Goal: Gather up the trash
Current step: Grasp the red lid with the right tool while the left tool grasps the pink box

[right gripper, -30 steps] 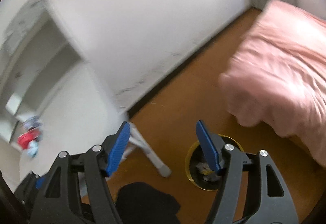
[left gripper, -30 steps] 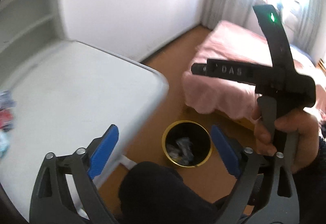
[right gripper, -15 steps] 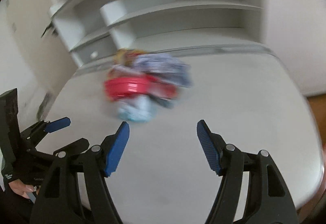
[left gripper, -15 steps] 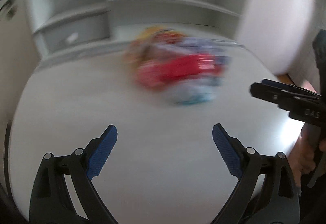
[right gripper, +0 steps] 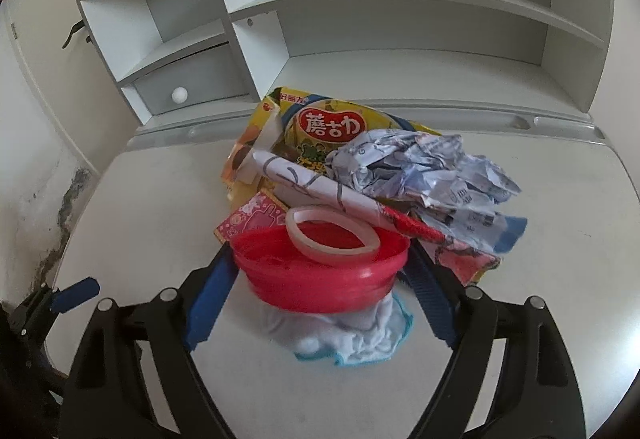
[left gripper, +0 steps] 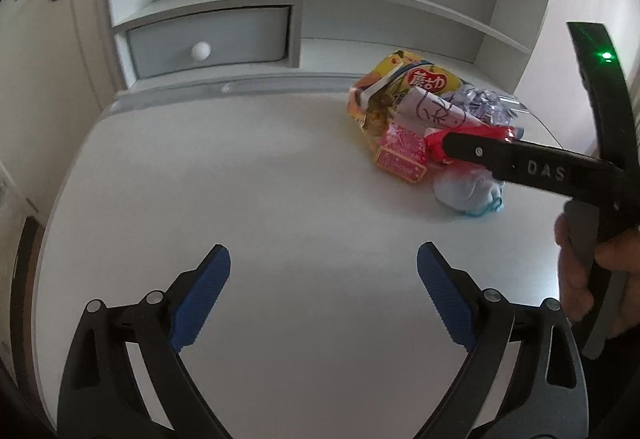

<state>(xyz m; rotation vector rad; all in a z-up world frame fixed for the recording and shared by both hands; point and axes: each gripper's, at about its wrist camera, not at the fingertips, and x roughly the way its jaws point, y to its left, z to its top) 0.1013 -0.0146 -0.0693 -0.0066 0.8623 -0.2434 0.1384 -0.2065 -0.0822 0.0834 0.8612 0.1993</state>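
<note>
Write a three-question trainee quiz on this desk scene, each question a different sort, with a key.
1. True or false: the red bowl sits between the fingers of the right claw.
2. Which lies inside the red bowl? A) tape ring B) crumpled paper C) yellow snack bag
3. Fill in: the left claw stands open over the bare white ____.

Key: 1 true (its jaws are opening around the bowl); 2 A; 3 desk.
</note>
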